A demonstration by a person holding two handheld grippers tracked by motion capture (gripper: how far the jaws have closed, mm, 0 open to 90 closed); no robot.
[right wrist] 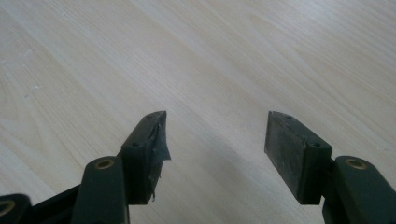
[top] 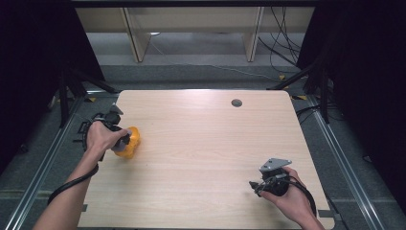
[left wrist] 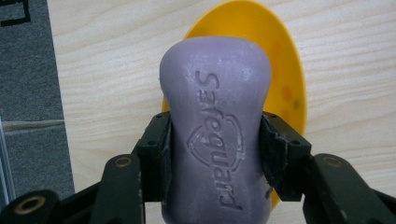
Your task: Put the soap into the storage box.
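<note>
Gripped between the two black pads of the left gripper [left wrist: 215, 154] is a lilac bar of soap [left wrist: 215, 121], the pads pressing on its narrowed waist from both sides. Its shape is rounded and slightly hourglass, wider at the far end, with a matt, lightly scuffed surface that shows pale whitish marks along the edges. Pressed into its upper face is the word "Safeguard" running lengthwise, laid over a shield outline. Directly beyond and beneath the bar lies a yellow oval dish [left wrist: 285, 70], glossy plastic with a few small dark spots that may be drain holes, though the left gripper view is too close to be sure. From the high view, the bar [top: 119, 145] sits at the near left edge of the dish [top: 133, 143]; whether it touches the dish cannot be told. Well to the right of the dish, the right gripper [right wrist: 215, 140] has its jaws spread wide with nothing between them, above the bare wooden table [right wrist: 196, 56].
</note>
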